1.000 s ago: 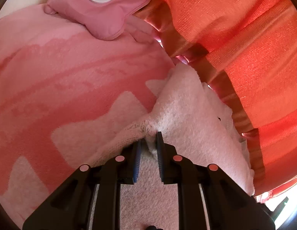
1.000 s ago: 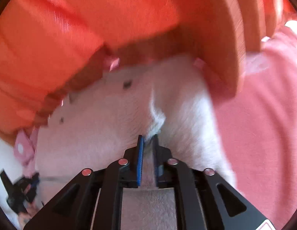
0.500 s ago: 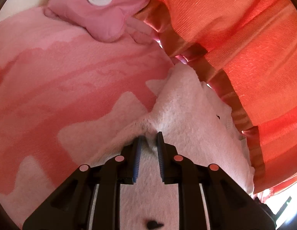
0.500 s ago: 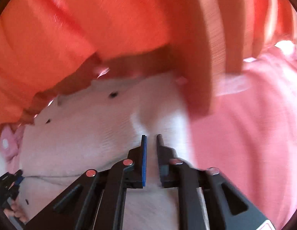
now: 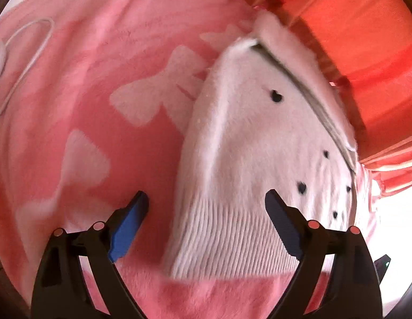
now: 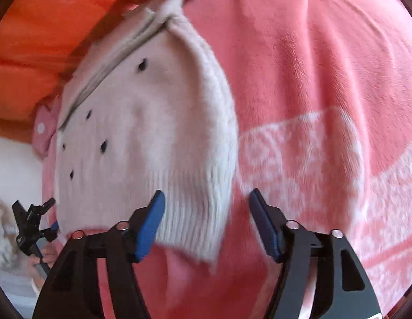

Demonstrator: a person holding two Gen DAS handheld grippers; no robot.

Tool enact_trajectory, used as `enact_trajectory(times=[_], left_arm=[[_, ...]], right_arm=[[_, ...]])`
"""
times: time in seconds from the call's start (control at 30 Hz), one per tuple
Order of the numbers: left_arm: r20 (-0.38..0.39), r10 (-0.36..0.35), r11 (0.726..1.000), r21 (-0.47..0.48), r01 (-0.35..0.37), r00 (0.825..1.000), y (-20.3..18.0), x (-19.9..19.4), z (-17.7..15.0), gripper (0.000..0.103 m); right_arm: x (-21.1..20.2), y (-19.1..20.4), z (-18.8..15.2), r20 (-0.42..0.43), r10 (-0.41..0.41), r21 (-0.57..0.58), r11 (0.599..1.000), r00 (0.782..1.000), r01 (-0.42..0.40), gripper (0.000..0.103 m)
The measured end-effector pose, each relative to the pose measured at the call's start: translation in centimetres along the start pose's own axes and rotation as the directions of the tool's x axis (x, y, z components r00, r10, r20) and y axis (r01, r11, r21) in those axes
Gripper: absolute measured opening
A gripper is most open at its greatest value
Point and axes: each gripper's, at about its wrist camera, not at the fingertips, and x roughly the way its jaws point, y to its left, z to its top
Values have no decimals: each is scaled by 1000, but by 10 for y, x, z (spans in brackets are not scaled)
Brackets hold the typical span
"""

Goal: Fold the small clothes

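A small pale pink fluffy sweater (image 5: 254, 143) with black heart dots and a ribbed hem lies folded on the pink blanket (image 5: 73, 85). It also shows in the right wrist view (image 6: 152, 122). My left gripper (image 5: 207, 204) is open and empty, just above the sweater's ribbed hem at its left corner. My right gripper (image 6: 206, 202) is open and empty over the hem's right corner. The left gripper also shows at the lower left of the right wrist view (image 6: 33, 220).
An orange cloth (image 5: 365, 40) lies along the far side, right behind the sweater, and shows in the right wrist view too (image 6: 46, 26). A white cable (image 5: 27, 61) lies on the blanket at the left. A pink pillow (image 6: 43, 130) lies at the far left.
Both grippers have opened and let go of the sweater, which now lies folded flat. Both have pulled back toward its ribbed hem.
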Motion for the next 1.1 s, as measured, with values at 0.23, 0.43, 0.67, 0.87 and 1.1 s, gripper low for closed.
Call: enact_trajectory(times=[0.23,0.43,0.67,0.87,1.1], left_arm=[[-48,-21,1000,17,22,999,-15,1,-21,89],[-60,-133,991,-40,131,989,-12,-12,-24,12],[42,-155,981,128,148,987,-12,-104,-63,0],[-3,-129,975,181,128,992,21,-134,-129,0],[30,-182,979,96,179,983,14,-109,-106,66]], right_arm=[[24,39,7,-90,83,-42,995,992,-87,67],[-2,50,-5,58,106,-39,994,993,-104,9],[-86,38,-67,252,64,-163,986,966,-23,3],[-115,-1,-141,271,-75,-212,968,960,136,0],[-109,-5,-119,238,10,-145,989,971,26,15]])
